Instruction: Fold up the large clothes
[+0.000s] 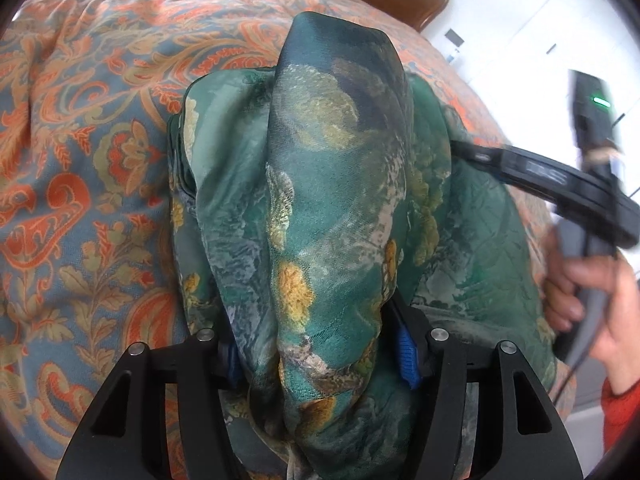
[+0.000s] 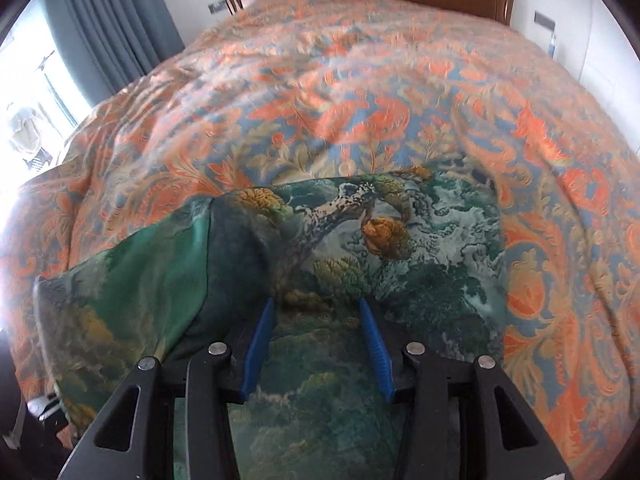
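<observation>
Bedspread (image 2: 320,80): my left gripper (image 1: 320,354) clamps a bunched fold of green cloth (image 1: 332,184); my right gripper (image 2: 318,344), jaws apart, straddles it.

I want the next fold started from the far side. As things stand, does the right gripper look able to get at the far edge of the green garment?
Probably yes. The right gripper hangs over the green garment, its far edge bare on the bedspread, nothing between.
</observation>
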Demonstrator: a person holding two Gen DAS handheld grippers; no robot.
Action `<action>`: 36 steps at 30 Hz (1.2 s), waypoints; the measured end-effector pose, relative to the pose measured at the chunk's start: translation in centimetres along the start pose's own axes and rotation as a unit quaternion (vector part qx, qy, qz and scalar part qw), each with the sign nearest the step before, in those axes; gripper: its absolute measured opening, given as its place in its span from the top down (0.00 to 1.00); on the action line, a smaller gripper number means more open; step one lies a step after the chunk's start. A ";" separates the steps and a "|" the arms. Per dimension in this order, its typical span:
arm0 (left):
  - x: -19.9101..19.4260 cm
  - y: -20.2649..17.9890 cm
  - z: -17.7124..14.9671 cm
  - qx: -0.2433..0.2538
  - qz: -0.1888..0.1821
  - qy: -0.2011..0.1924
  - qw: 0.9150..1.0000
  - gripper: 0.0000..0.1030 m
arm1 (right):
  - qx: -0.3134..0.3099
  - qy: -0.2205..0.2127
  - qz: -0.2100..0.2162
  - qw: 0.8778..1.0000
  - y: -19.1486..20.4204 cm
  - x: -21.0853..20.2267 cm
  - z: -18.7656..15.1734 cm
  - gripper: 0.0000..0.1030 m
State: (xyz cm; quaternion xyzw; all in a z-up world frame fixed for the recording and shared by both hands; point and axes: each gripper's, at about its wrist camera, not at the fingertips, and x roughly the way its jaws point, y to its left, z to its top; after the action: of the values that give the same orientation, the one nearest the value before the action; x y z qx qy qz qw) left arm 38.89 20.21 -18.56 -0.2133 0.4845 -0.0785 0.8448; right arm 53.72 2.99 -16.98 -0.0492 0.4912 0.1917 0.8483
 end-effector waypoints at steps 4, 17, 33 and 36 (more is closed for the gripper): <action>0.1 0.2 0.1 -0.007 -0.005 -0.001 1.000 0.40 | -0.054 -0.035 0.017 0.998 1.1 -5.0 -2.3 0.56; 0.4 0.0 -0.1 -0.003 0.011 -0.003 1.000 0.39 | -0.141 -0.107 -0.042 0.983 4.0 -10.2 -17.8 0.54; -2.0 -1.6 -0.9 -0.002 0.021 -0.037 0.999 0.19 | -0.176 -0.133 -0.095 0.971 5.5 -9.2 -19.4 0.54; -5.1 -3.1 -2.0 0.003 0.053 -0.093 0.994 0.05 | -0.156 -0.156 -0.081 0.972 4.7 -11.8 -19.2 0.53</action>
State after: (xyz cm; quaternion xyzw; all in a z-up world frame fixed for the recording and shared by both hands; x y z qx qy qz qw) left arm 34.83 18.63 -14.12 -0.1909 0.4145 -0.0151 0.8897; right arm 31.07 -1.13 -16.27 -0.1902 0.3111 0.2015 0.9091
